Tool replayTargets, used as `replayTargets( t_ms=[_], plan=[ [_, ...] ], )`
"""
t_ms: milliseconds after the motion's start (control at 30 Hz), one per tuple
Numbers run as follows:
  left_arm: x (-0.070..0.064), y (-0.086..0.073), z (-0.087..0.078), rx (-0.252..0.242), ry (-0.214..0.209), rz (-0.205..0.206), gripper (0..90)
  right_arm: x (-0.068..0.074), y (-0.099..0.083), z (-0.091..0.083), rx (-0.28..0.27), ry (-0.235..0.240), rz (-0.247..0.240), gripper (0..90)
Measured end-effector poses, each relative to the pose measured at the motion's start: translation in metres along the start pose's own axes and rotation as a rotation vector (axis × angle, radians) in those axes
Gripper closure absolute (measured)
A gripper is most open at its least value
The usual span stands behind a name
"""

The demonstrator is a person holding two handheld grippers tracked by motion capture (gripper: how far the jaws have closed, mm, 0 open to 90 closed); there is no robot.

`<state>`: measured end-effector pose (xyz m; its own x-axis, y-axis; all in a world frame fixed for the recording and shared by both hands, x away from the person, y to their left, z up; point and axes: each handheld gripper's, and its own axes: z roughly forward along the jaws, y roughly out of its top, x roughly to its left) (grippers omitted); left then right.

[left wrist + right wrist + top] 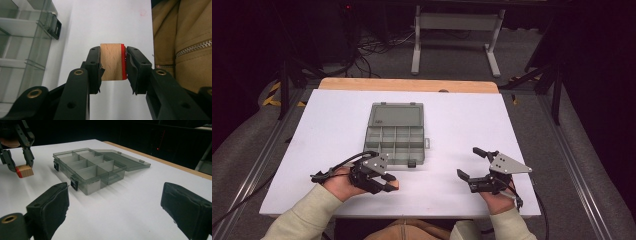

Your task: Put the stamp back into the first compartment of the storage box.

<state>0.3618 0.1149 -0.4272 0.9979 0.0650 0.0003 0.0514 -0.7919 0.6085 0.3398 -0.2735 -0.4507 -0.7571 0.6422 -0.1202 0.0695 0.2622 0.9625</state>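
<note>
One white table [462, 130] (wood edge at the back) bears an open compartment box [394, 134] — dark room beyond. Left gripper [113, 62] pinches a red-edged wooden block [112, 61]; right gripper [471, 163] gapes.

Cream sleeves [302, 212], black brass-riveted claws

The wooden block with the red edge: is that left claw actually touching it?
Touching. In the left gripper view, the left gripper has both black jaws pressed flat against opposite sides of the wooden block, with no gap showing.

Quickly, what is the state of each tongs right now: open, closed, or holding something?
Left tongs: closed on the wooden block with a red side.
Right tongs: open, holding nothing.
</note>
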Motion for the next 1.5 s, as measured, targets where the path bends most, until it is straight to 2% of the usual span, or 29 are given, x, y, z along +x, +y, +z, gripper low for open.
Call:
replayTargets(
  t_ms=[233, 500, 833, 1367, 1500],
  plan=[
    [0.003, 0.008, -0.014, -0.026, 0.023, 0.009, 66.2, 0.0, 0.0, 0.0, -0.001, 0.001, -0.001, 8.5],
    [0.007, 0.014, -0.027, -0.032, 0.052, 0.012, 66.2, 0.0, 0.0, 0.0, -0.001, 0.001, -0.001, 8.5],
    [0.016, 0.019, -0.037, -0.05, 0.071, -0.003, 66.1, 0.0, 0.0, 0.001, 0.001, 0.003, -0.001, 8.5],
    [0.036, 0.019, -0.044, -0.096, 0.091, -0.079, 66.1, 0.0, -0.001, 0.001, 0.004, 0.003, -0.001, 8.5],
    [0.043, 0.016, -0.046, -0.105, 0.116, -0.116, 66.1, 0.0, -0.001, 0.001, 0.004, 0.003, -0.001, 8.5]
  ],
)
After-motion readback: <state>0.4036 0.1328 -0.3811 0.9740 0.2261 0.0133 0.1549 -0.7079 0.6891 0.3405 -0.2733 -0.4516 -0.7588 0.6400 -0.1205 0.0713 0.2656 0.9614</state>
